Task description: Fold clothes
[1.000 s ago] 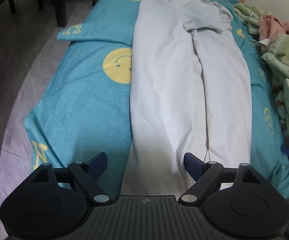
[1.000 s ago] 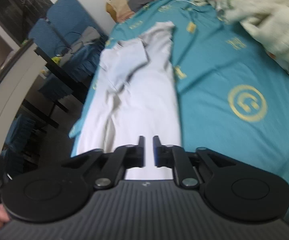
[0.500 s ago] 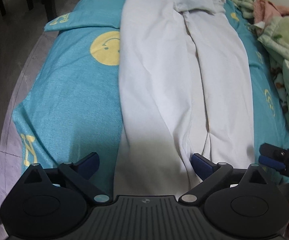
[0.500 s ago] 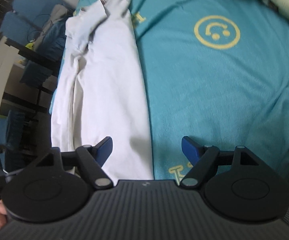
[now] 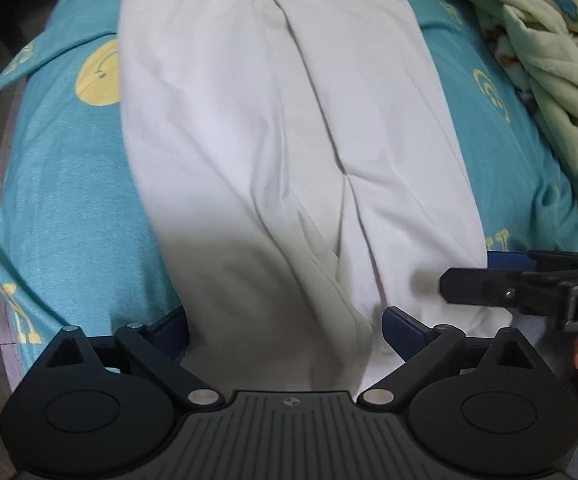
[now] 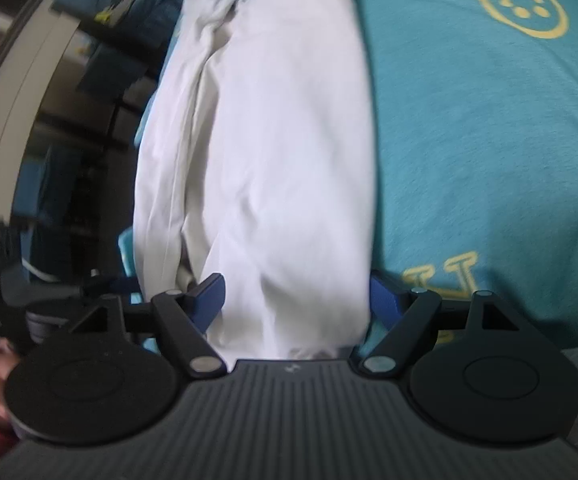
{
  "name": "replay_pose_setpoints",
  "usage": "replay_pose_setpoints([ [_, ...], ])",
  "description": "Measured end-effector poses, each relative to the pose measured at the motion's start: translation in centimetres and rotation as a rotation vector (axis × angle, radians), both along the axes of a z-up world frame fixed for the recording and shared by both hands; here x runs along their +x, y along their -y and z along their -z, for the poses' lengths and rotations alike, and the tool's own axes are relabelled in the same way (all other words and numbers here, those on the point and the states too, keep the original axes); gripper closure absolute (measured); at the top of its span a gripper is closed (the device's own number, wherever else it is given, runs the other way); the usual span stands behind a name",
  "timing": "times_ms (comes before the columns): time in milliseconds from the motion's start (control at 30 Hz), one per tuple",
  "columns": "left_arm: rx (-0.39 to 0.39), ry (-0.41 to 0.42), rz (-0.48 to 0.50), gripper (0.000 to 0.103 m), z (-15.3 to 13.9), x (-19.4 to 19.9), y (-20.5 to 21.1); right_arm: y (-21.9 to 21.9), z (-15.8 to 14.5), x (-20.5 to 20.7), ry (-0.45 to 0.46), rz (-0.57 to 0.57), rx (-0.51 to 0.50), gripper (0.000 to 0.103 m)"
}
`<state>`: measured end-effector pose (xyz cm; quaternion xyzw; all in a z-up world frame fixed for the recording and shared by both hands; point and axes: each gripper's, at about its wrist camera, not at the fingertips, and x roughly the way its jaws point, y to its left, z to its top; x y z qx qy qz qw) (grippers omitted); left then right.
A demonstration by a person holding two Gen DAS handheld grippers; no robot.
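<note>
Between your left gripper's (image 5: pixel 285 328) fingers sits the near end of the white trousers (image 5: pixel 281 128), laid lengthwise on the teal sheet (image 5: pixel 61 184). Fingers spread wide, nothing grasped; left pad (image 5: pixel 171 330) over the sheet at the cloth's left edge, right pad (image 5: pixel 403 326) on the white fabric. Centre seam runs away from the fingers, slightly right of middle. Your right gripper (image 5: pixel 485 280) comes in from the right, just past the right pad, at the trousers' right corner. Green blanket (image 5: pixel 545 80) far right of the fingers.

Right wrist view: your right gripper (image 6: pixel 297 300) also spread wide, trouser end (image 6: pixel 273 152) between the pads, not pinched. Right pad (image 6: pixel 383 300) at the cloth's right edge, sheet (image 6: pixel 489 140) beyond it. View is blurred.
</note>
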<state>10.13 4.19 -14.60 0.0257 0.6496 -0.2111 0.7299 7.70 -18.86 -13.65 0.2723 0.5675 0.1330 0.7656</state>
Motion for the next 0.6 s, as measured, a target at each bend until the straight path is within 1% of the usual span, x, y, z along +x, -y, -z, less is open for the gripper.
replay_pose_setpoints([
  [100,-0.002,-0.013,0.034,0.013,-0.2,-0.5,0.3,-0.9,-0.2,-0.5,0.000,-0.050,-0.015,0.024],
  [167,-0.003,-0.021,0.057,0.019,-0.3,-0.8,0.5,-1.6,-0.4,-0.8,0.007,-0.099,-0.043,0.025],
  [200,-0.002,-0.024,0.068,0.024,-0.4,-0.9,0.6,-2.0,-0.5,-0.9,0.012,-0.128,-0.061,0.026],
  [233,0.006,-0.020,0.074,0.028,-0.5,-1.0,0.7,-2.6,-0.5,-1.0,0.015,-0.157,-0.081,0.034],
  [300,0.012,-0.014,0.074,0.034,-0.6,-1.1,0.6,-3.5,-0.7,-1.3,0.037,-0.188,-0.157,0.045],
  [333,0.010,-0.010,0.071,0.039,-0.8,-1.2,0.6,-3.9,-0.8,-1.4,0.049,-0.199,-0.196,0.057],
  [367,-0.003,-0.002,0.064,0.042,-1.0,-1.3,0.4,-4.0,-0.9,-1.5,0.058,-0.200,-0.216,0.069],
  [400,-0.015,0.005,0.057,0.048,-1.3,-1.4,0.3,-4.2,-1.0,-1.6,0.066,-0.200,-0.234,0.075],
  [433,-0.028,0.013,0.051,0.055,-1.6,-1.5,0.1,-3.9,-1.0,-1.6,0.068,-0.190,-0.222,0.082],
  [467,-0.040,0.020,0.044,0.059,-1.9,-1.6,0.0,-3.7,-1.0,-1.5,0.069,-0.179,-0.207,0.085],
  [500,-0.053,0.028,0.037,0.071,-2.2,-1.7,-0.2,-3.3,-1.2,-1.5,0.073,-0.160,-0.185,0.086],
  [533,-0.065,0.035,0.030,0.086,-2.5,-1.8,-0.3,-3.0,-1.4,-1.4,0.078,-0.139,-0.162,0.088],
  [567,-0.078,0.043,0.023,0.087,-2.8,-2.0,-0.4,-2.6,-1.5,-1.4,0.083,-0.119,-0.139,0.091],
  [600,-0.090,0.050,0.016,0.090,-3.1,-2.1,-0.6,-2.3,-1.7,-1.3,0.087,-0.099,-0.116,0.091],
])
